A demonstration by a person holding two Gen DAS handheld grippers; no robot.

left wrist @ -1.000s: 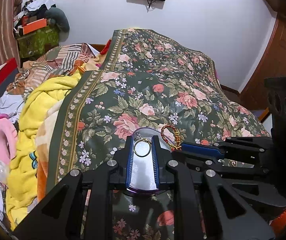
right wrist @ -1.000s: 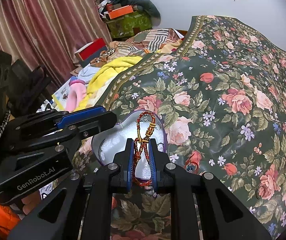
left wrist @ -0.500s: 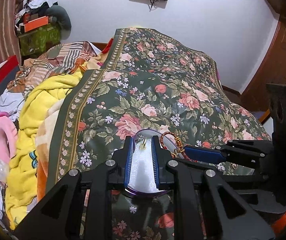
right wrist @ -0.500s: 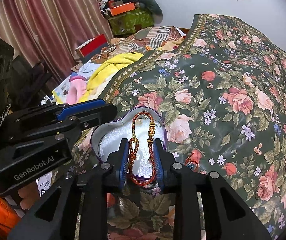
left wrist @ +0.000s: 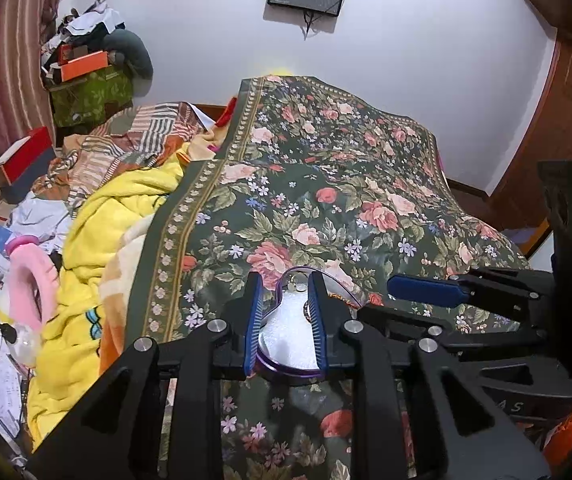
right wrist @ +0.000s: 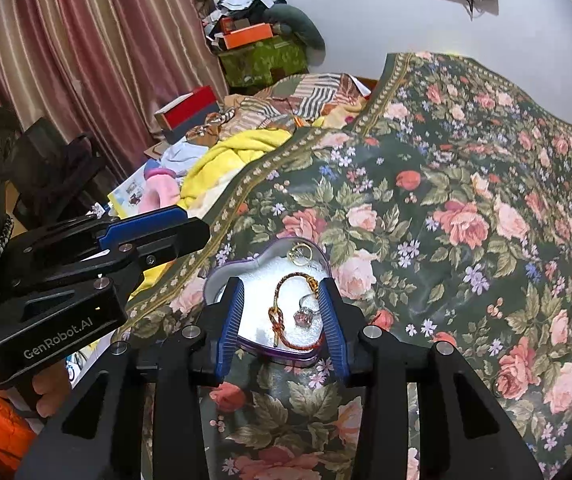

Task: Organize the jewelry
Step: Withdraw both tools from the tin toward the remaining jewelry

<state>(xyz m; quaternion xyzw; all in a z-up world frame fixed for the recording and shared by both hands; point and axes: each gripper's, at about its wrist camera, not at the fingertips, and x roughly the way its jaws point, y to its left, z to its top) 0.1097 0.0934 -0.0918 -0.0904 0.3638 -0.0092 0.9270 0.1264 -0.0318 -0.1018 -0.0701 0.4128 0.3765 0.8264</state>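
A heart-shaped jewelry box (right wrist: pixel 217 280) with a purple rim and white lining sits on the floral bedspread (right wrist: pixel 465 184). Inside lie a red-and-gold braided bracelet (right wrist: pixel 280 312), a silver ring with a pink stone (right wrist: pixel 303 316) and a gold ring (right wrist: pixel 299 252). My right gripper (right wrist: pixel 280 284) is open just above the box, its blue pads on either side of the bracelet with nothing held. My left gripper (left wrist: pixel 284 292) is open over the same box (left wrist: pixel 286 370), its jaws empty. It shows from the side in the right wrist view (right wrist: pixel 194 222).
A yellow blanket (left wrist: pixel 110 232) and striped bedding (left wrist: pixel 138 140) are heaped left of the bedspread. A pink ring-shaped cushion (left wrist: pixel 32 276), papers and a red box (left wrist: pixel 22 156) lie further left. Curtains (right wrist: pixel 86 60) hang behind. A hand (right wrist: pixel 50 394) holds the left gripper.
The left gripper let go of the gold ring, and the right gripper opened and dropped the bracelet. Both pieces now lie in the box. Both grippers drew back slightly.
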